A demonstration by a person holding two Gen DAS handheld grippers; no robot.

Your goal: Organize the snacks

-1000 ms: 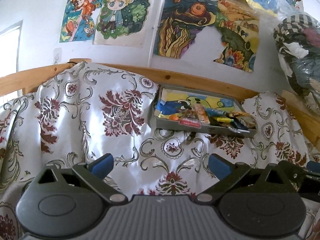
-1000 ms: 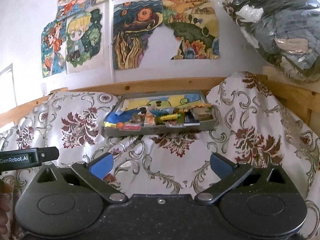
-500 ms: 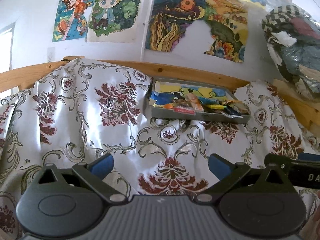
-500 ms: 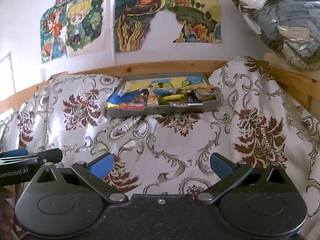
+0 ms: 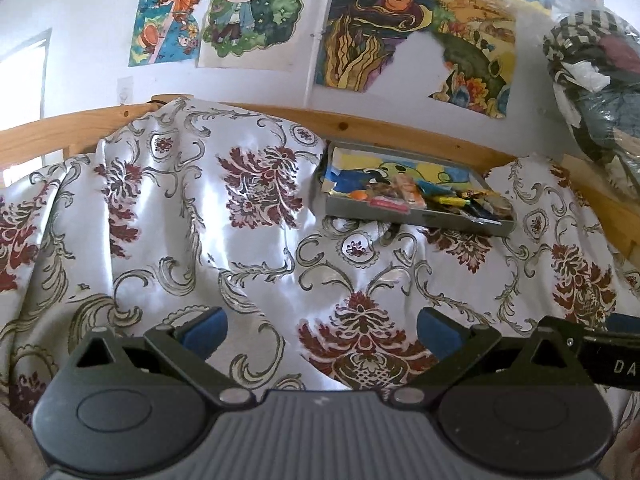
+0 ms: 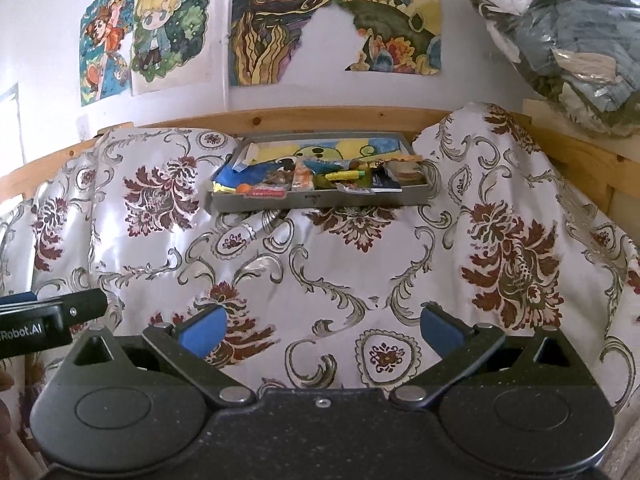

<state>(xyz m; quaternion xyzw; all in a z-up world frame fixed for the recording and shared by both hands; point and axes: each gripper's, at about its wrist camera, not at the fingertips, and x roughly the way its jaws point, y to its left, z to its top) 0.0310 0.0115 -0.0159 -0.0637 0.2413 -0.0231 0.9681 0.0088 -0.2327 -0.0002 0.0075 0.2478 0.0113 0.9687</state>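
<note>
Snacks in mixed colourful wrappers (image 6: 316, 180) lie heaped along the near side of a shallow grey rectangular tray (image 6: 320, 200); sorting stage cannot be judged. Around the tray spreads white satin floral cloth (image 5: 260, 272); behind it, a wooden rail (image 6: 320, 118) and wall drawings (image 6: 280, 20). Well short of the tray, the left gripper (image 5: 322, 330) and right gripper (image 6: 322, 328) gape wide, empty.

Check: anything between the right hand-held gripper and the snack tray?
Only patterned cloth lies between the right hand-held gripper and the tray; right wrist view shows it.
</note>
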